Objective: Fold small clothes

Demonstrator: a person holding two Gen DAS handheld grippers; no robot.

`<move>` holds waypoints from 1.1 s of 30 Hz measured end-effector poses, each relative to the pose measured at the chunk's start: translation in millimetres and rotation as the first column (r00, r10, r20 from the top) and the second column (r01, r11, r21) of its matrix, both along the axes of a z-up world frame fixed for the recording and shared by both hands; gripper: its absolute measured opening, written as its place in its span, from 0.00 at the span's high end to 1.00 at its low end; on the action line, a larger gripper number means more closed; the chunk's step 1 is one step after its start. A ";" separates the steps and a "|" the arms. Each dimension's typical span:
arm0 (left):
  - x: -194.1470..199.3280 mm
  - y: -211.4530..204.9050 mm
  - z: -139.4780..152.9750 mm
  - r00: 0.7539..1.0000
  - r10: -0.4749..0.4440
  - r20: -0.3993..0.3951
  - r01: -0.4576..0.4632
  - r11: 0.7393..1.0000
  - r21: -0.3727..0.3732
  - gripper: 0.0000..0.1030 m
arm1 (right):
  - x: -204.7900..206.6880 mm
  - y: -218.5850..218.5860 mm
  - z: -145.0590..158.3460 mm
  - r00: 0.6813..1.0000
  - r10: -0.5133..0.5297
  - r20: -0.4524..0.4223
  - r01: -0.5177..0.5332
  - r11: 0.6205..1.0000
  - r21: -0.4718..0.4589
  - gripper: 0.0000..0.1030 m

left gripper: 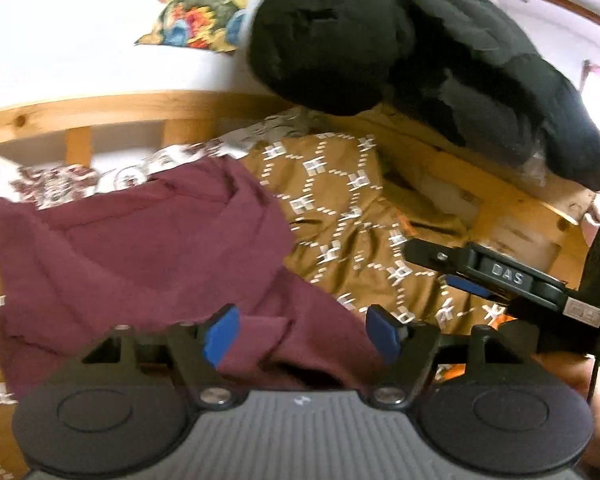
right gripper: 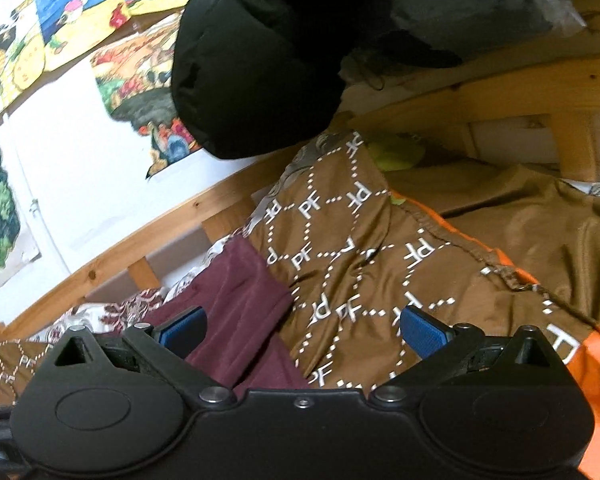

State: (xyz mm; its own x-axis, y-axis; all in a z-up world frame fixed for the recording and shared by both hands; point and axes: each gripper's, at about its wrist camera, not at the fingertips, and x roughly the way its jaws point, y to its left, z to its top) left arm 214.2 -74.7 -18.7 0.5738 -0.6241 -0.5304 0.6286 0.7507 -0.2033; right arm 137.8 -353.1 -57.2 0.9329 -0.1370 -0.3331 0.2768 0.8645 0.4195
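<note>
- Bedding first: a brown quilt (left gripper: 340, 208) printed with white dotted diamonds and letters covers the bed, rumpled into ridges, with an orange edge showing at the right of the right wrist view.
- A pale wooden bed frame (left gripper: 100, 108) with slats runs along the far side of the quilt, against a white wall hung with bright paintings (right gripper: 80, 12).
- A black padded jacket (left gripper: 400, 40) hangs over the upper rail, bulging down above the quilt's far end.
- A patterned white and red cloth (left gripper: 52, 184) peeks out at the far left edge, behind the garment.
- The maroon garment (left gripper: 140, 252) lies spread and creased on the quilt, at left of both views.
- The left claw (left gripper: 302, 338) stands wide, its blue pads (left gripper: 220, 336) clear of the fabric; a fold of the garment's near edge lies between and below them, not pinched.
- The right claw (right gripper: 304, 332) is also wide, holding nothing; the garment's right edge lies under its left finger, bare quilt under the other. In the left wrist view it sits just right of the garment.
</note>
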 end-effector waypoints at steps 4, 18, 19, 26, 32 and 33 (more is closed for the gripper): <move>23.5 29.9 8.2 0.985 0.169 -0.024 -0.165 0.979 0.116 0.27 | 7.9 8.7 -2.7 0.997 0.073 -0.029 -0.073 0.997 0.009 0.01; 92.9 114.5 -44.5 0.897 0.442 0.004 -0.435 0.881 0.186 0.40 | 40.1 105.5 -28.8 0.844 0.456 -0.282 -0.519 0.827 -0.216 0.12; 96.1 111.9 -47.8 0.902 0.431 0.018 -0.424 0.880 0.214 0.43 | 42.3 115.7 -32.3 0.826 0.469 -0.312 -0.548 0.797 -0.253 0.16; 112.7 102.2 -67.3 0.905 0.420 0.066 -0.418 0.851 0.318 0.45 | 45.4 101.9 -27.5 0.858 0.457 -0.232 -0.498 0.851 -0.166 0.95; 115.0 94.3 -80.8 0.913 0.393 0.108 -0.403 0.830 0.387 0.45 | 22.5 20.1 -13.3 0.947 0.304 0.100 -0.320 0.904 0.284 0.95; 115.0 92.6 -82.1 0.914 0.389 0.117 -0.403 0.826 0.394 0.44 | 20.3 8.9 -15.6 0.965 0.244 0.098 -0.263 0.911 0.319 0.95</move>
State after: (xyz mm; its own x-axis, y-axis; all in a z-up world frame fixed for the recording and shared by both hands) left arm 329.2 17.9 -100.8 0.7456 -0.0762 -0.6621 0.2607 0.9476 0.1845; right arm 158.0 -344.3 -72.8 0.9398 0.2142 -0.2661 0.0348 0.7149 0.6983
